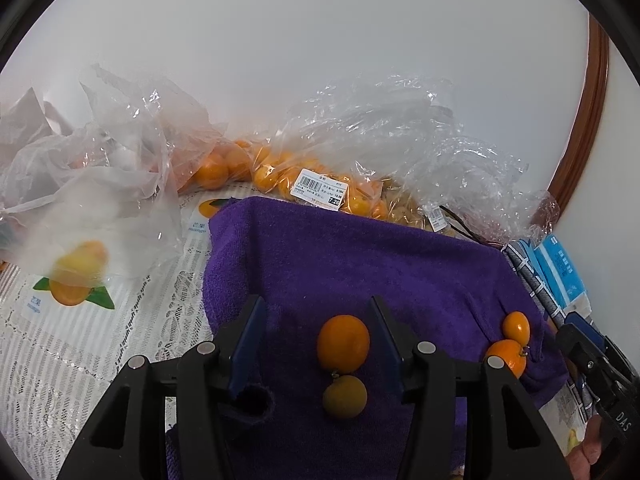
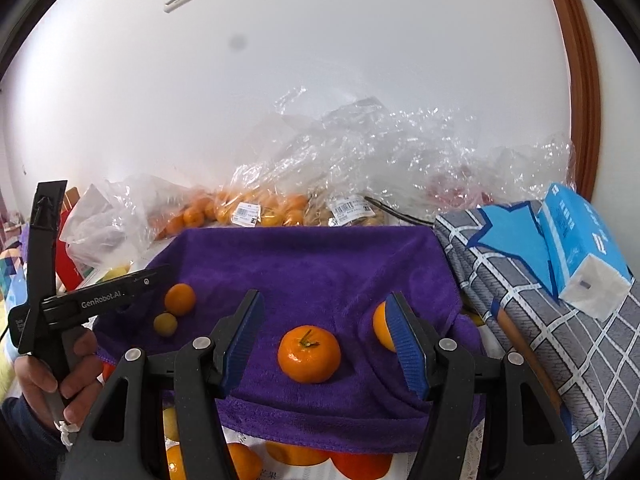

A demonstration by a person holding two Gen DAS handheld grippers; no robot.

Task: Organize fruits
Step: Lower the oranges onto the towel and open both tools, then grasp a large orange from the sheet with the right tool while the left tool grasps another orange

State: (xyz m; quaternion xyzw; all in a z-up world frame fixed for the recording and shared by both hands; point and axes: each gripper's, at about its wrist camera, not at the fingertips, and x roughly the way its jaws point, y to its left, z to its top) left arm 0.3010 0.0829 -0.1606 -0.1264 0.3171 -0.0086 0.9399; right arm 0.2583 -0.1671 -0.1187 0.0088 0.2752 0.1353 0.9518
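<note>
A purple towel [image 1: 360, 264] lies on the table and also shows in the right wrist view [image 2: 312, 272]. My left gripper [image 1: 316, 340] is open above it, with an orange fruit [image 1: 343, 343] and a duller yellow-green one [image 1: 345, 396] between its fingers. Two more oranges [image 1: 510, 342] lie at the towel's right edge. My right gripper [image 2: 324, 340] is open around a mandarin with a stem [image 2: 309, 354]; another orange [image 2: 382, 332] sits half hidden behind its right finger [image 2: 404, 340]. The left gripper's pair of fruits shows at the left [image 2: 176, 308].
Plastic bags of oranges [image 1: 280, 172] with price labels lie behind the towel, with empty crumpled bags [image 1: 100, 160] on the left. A checked cloth [image 2: 540, 320] and a blue tissue pack [image 2: 580, 248] lie at the right. A printed fruit mat [image 1: 80, 320] covers the table. A wall stands behind.
</note>
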